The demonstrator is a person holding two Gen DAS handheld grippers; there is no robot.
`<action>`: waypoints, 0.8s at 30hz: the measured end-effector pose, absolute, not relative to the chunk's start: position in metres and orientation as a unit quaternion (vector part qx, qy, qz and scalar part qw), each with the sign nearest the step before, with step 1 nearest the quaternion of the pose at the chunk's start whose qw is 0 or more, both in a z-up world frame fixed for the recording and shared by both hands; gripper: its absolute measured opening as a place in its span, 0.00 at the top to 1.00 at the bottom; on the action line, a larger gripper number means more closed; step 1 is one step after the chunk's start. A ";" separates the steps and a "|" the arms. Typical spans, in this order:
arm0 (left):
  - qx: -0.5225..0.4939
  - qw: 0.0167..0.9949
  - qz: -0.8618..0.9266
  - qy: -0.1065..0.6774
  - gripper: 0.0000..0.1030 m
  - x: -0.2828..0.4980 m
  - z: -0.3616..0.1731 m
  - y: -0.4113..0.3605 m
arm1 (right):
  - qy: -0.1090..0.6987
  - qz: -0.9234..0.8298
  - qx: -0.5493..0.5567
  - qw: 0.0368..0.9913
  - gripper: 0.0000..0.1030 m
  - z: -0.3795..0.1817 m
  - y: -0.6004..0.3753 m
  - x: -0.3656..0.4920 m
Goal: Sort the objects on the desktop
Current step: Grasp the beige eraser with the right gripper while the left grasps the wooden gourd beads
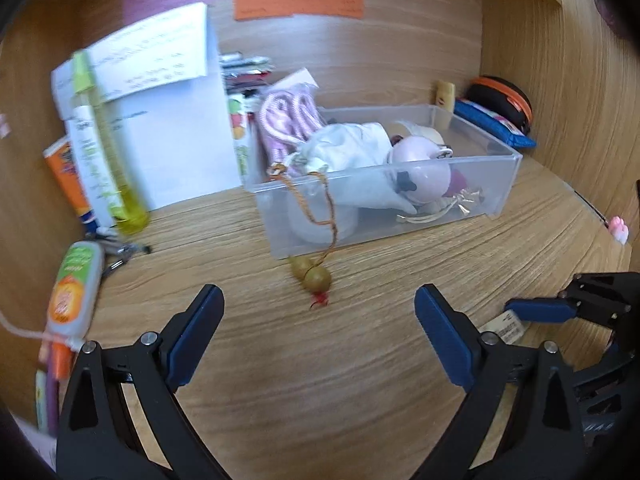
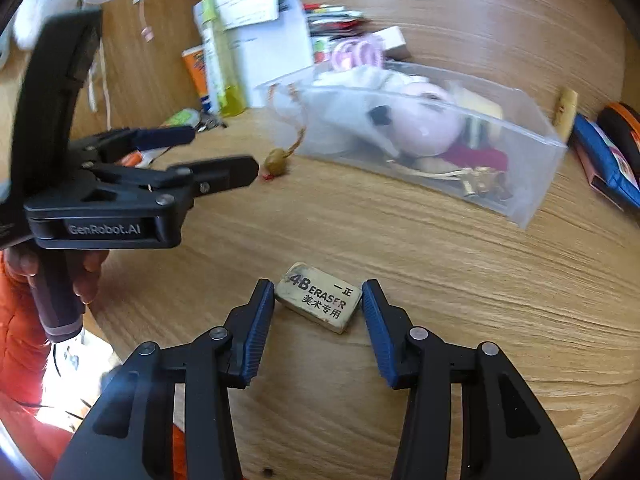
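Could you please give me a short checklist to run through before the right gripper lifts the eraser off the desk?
1. Eraser sits between the right gripper fingers: ok.
2. Pads pressing firmly on the eraser: cannot tell; they lie right at its ends, but the eraser sits askew.
3. Left gripper open, holding nothing and clear of the eraser: ok.
4. Clear plastic bin has spare room for the eraser: cannot tell; it looks crowded.
5. Beaded cord hangs out of the bin onto the desk, a snag risk near the drop spot: not ok.
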State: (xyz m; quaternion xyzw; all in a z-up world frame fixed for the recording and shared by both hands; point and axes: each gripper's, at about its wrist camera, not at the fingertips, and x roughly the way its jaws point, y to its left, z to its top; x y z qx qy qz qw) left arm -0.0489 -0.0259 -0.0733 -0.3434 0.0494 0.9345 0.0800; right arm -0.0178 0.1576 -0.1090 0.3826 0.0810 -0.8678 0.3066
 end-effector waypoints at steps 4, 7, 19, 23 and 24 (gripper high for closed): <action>-0.361 0.083 0.927 0.052 0.06 -0.068 -0.078 -0.024 | 0.066 -0.880 0.369 0.292 0.59 -0.102 0.176 -0.024; -0.375 0.090 0.921 0.050 0.26 -0.079 -0.082 -0.023 | 0.054 -0.885 0.365 0.283 0.59 -0.097 0.188 -0.032; -0.426 0.084 0.900 0.044 0.57 -0.106 -0.098 -0.018 | 0.027 -0.894 0.348 0.281 0.59 -0.081 0.219 -0.052; -0.434 0.088 0.896 0.042 0.58 -0.110 -0.100 -0.016 | 0.023 -0.895 0.344 0.284 0.59 -0.079 0.223 -0.053; -0.433 0.089 0.896 0.042 0.59 -0.110 -0.100 -0.015 | 0.022 -0.894 0.344 0.285 0.59 -0.079 0.224 -0.054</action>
